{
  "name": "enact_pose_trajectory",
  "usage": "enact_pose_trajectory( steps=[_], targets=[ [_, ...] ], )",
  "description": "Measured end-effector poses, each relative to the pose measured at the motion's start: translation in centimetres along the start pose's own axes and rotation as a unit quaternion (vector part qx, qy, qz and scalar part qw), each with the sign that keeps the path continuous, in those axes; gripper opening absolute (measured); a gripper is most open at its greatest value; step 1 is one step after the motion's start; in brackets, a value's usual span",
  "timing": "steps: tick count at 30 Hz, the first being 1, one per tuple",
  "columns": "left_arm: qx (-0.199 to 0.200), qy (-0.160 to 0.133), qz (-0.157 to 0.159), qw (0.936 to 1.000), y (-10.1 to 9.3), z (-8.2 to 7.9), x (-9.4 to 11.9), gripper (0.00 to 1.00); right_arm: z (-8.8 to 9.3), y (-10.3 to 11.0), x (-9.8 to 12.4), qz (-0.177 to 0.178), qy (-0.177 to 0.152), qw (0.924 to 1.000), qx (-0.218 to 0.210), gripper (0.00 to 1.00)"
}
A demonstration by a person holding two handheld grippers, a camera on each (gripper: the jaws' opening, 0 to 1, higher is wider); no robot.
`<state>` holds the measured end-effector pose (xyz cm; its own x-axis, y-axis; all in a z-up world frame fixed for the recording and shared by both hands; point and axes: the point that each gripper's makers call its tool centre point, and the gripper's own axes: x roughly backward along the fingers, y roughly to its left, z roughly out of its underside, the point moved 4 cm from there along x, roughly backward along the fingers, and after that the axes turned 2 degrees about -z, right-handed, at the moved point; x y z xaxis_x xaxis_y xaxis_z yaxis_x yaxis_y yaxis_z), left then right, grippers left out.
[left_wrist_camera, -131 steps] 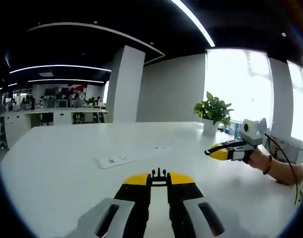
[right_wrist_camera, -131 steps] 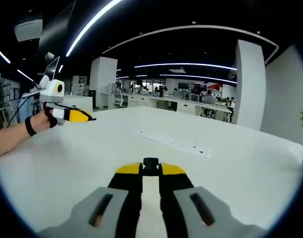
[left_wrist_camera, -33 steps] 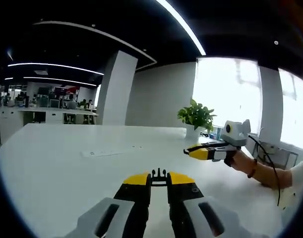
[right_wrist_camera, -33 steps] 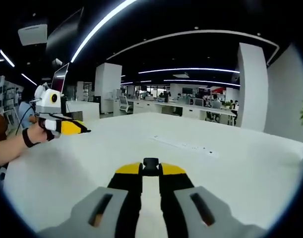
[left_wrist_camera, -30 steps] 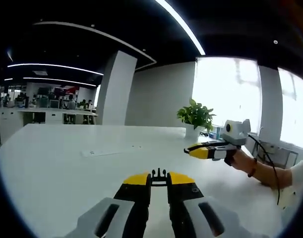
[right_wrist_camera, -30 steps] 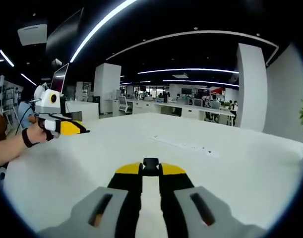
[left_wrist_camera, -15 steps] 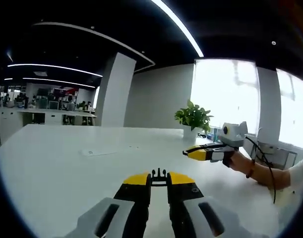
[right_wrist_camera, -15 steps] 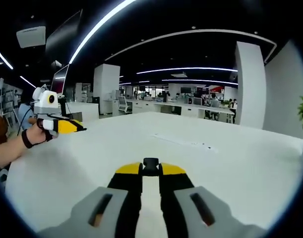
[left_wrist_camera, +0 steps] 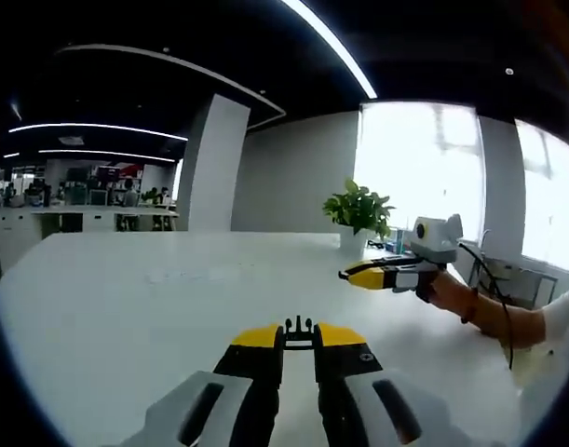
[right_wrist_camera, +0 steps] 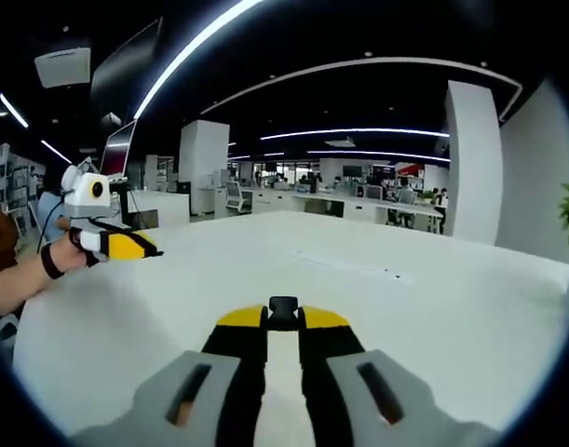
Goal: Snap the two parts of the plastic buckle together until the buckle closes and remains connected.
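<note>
Each half of the black plastic buckle is pinched betw. closed yellow-tipped jaws: pronged male part (left_wrist_camera: 299, 328) in left gripper (left_wrist_camera: 299, 337), socket part (right_wrist_camera: 283, 312) in right gripper (right_wrist_camera: 283, 321). Both are held well apart above the white table (left_wrist_camera: 107, 307). Prongs & socket should be lined up squarely, then pressed together till latched.

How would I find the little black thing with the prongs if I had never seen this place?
Start at the big white table, then look at the left gripper with its yellow-tipped black jaws, rising from the bottom of the left gripper view. Pinched between those tips is a small black plastic buckle part. Its thin prongs poke up, unlike the blunt black buckle part in the right gripper.
</note>
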<state>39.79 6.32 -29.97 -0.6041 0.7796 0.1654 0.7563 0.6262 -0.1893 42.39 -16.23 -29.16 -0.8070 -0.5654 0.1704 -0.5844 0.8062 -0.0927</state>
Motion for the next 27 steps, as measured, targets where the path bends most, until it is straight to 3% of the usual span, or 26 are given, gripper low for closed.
enact_pose_trajectory(
  steps=[16, 27],
  targets=[
    [0.003, -0.006, 0.009, 0.9999, -1.4, 0.5, 0.8, 0.11, 0.1, 0.6, 0.8, -0.005, -0.004, 1.0, 0.006, 0.11],
    [-0.024, 0.016, 0.007, 0.9996, -1.7, 1.0, 0.7, 0.12, 0.4, 1.0, 0.7, -0.014, 0.004, 0.9998, 0.013, 0.11]
  ],
)
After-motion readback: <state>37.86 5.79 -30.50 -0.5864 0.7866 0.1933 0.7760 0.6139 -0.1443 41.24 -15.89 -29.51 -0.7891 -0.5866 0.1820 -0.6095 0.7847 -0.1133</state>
